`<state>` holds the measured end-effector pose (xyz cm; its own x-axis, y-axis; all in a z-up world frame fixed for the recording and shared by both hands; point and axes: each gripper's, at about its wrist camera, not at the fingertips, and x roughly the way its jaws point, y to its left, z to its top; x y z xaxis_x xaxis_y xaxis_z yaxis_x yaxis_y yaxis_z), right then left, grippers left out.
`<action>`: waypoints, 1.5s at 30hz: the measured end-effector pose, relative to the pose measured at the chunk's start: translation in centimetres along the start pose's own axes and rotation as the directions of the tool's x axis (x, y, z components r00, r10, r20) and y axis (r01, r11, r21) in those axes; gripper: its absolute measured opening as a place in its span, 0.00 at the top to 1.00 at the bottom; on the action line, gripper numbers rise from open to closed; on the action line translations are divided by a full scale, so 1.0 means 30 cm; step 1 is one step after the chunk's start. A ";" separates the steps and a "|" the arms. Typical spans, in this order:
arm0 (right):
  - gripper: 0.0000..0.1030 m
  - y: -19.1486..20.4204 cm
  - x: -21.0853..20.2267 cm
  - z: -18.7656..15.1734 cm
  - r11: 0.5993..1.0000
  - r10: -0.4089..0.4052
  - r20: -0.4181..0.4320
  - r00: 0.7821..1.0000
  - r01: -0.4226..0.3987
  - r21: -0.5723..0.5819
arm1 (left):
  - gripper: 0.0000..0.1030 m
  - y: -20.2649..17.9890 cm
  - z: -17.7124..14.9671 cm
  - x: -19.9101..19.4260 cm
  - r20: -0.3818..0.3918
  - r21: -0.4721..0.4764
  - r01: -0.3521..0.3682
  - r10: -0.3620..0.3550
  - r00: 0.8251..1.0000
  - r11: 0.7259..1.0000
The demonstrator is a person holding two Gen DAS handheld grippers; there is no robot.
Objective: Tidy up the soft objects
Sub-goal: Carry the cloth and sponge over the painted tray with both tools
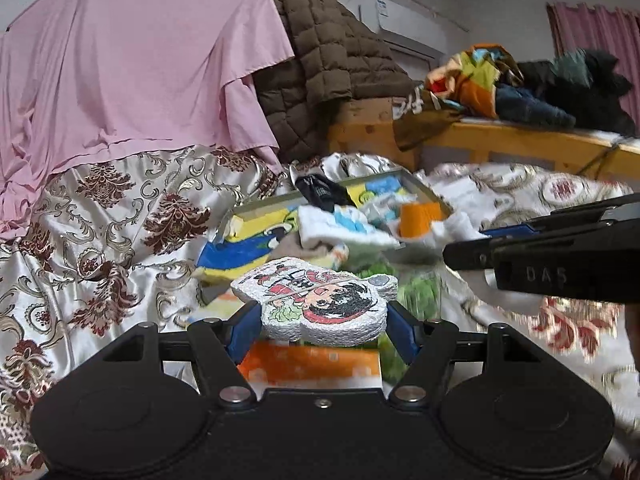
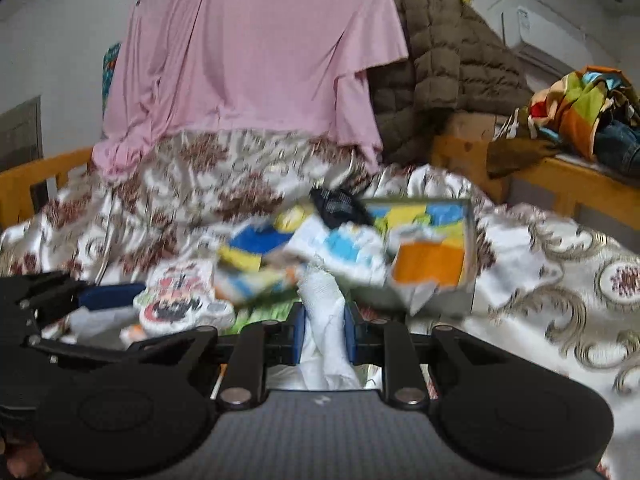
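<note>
My left gripper (image 1: 322, 326) is shut on a flat white cartoon-print cushion (image 1: 320, 300) and holds it above the bed. The cushion also shows in the right wrist view (image 2: 180, 300). My right gripper (image 2: 324, 332) is shut on a white cloth (image 2: 326, 320) that hangs between its blue pads. The right gripper shows at the right edge of the left wrist view (image 1: 552, 256). An open cardboard box (image 1: 424, 190) sits ahead on the bed, piled with soft items: an orange cloth (image 1: 420, 220), a white and blue cloth (image 1: 344, 224), a black item (image 1: 320, 192).
A floral satin bedspread (image 1: 100, 240) covers the bed. A pink sheet (image 1: 140, 60) and a brown quilted jacket (image 1: 328, 64) hang behind. A wooden bed rail (image 1: 520, 140) carries a pile of clothes (image 1: 520, 84). An orange item (image 1: 312, 364) and a green one lie under my left gripper.
</note>
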<state>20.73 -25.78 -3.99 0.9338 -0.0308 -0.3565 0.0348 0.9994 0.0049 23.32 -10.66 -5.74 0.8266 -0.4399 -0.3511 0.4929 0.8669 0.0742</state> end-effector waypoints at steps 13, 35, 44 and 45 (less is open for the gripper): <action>0.78 -0.213 0.295 0.191 0.985 0.010 0.136 0.991 -0.033 0.167 | 0.33 0.028 0.221 0.236 0.010 0.002 -0.038 0.038 0.999 0.999; 0.78 -0.528 0.560 0.180 0.882 0.008 0.151 0.988 -0.078 0.464 | 0.33 0.016 0.425 0.702 -0.100 -0.059 -0.014 0.008 0.995 0.998; 0.74 -0.566 0.631 0.159 0.862 0.040 0.059 0.997 -0.064 0.502 | 0.33 -0.041 0.390 0.759 -0.152 0.012 0.011 -0.009 0.988 1.000; 0.73 -0.565 0.637 0.156 0.864 0.044 0.046 0.998 -0.061 0.500 | 0.32 -0.047 0.387 0.762 -0.159 0.019 0.012 -0.009 0.987 1.000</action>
<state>39.65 -43.40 -6.50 0.9499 0.0126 -0.3124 0.1510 0.8566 0.4935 44.68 -24.65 -3.03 0.7685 -0.4045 -0.4958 0.5077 0.8571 0.0877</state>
